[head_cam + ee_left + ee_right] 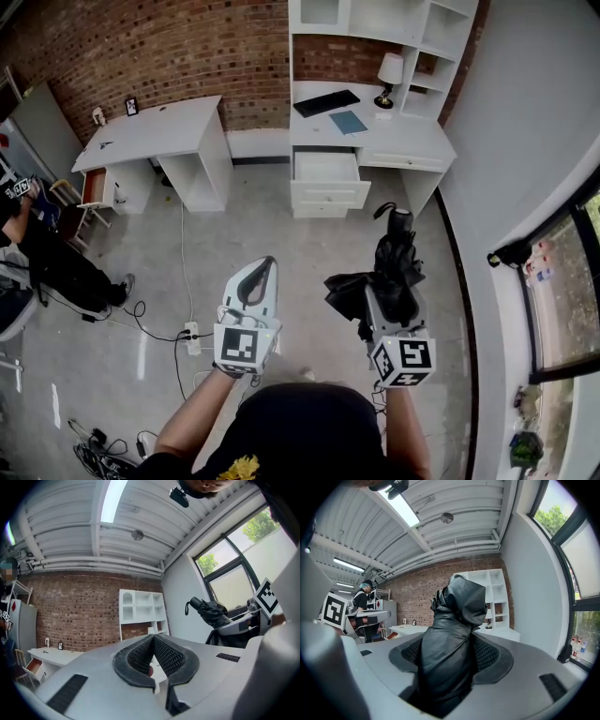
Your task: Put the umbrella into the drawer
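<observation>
A black folded umbrella (395, 262) is held upright above the floor with my right gripper (391, 292) shut on its fabric body; its handle (399, 219) points toward the desk. In the right gripper view the umbrella (453, 641) fills the gap between the pads. My left gripper (263, 270) hangs beside it on the left, shut with nothing in it; its pad tips (153, 637) meet. From the left gripper view the umbrella (212, 612) shows at the right. An open white drawer (325, 168) juts out of the white desk (405, 141) ahead.
A keyboard (325, 101), a blue book (348, 122) and a lamp (388, 75) sit on the desk under white shelves. A second white desk (155, 133) stands at left. A seated person (52, 258) is at far left. A power strip with cables (192, 337) lies on the floor.
</observation>
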A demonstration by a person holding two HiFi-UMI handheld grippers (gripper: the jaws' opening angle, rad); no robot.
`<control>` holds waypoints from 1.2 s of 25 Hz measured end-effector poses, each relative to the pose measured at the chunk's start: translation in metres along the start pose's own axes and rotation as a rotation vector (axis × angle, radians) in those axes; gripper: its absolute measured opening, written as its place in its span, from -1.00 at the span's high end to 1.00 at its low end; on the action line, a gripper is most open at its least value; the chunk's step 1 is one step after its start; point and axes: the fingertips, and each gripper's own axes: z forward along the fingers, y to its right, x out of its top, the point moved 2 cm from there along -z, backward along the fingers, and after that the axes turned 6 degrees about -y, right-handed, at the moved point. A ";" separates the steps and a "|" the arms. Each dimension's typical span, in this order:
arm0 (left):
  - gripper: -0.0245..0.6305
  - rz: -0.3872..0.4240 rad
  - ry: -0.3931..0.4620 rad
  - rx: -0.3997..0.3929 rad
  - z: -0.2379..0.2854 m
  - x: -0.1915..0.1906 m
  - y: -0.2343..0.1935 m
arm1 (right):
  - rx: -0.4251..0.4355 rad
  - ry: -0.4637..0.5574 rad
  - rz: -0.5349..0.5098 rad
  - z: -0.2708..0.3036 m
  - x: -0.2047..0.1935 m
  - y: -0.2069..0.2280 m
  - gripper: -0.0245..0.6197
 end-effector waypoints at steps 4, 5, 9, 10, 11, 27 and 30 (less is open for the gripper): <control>0.87 -0.003 0.000 -0.015 0.010 0.002 0.004 | 0.006 -0.004 0.000 0.006 0.003 0.005 0.09; 0.87 -0.004 -0.003 -0.017 0.012 0.002 0.005 | 0.008 -0.006 -0.001 0.008 0.004 0.006 0.09; 0.87 -0.004 -0.007 -0.020 0.022 0.003 0.009 | 0.010 -0.011 -0.004 0.012 0.004 0.013 0.09; 0.87 -0.004 -0.006 -0.019 0.024 0.003 0.009 | 0.009 -0.010 -0.004 0.013 0.004 0.014 0.09; 0.87 0.000 -0.006 -0.018 0.024 0.003 0.009 | 0.009 -0.009 -0.003 0.013 0.004 0.014 0.09; 0.87 -0.029 -0.074 0.084 0.032 -0.019 -0.013 | 0.024 -0.073 0.061 0.048 -0.023 0.041 0.09; 0.87 -0.040 -0.085 0.088 0.048 -0.022 -0.019 | 0.015 -0.083 0.066 0.061 -0.022 0.049 0.09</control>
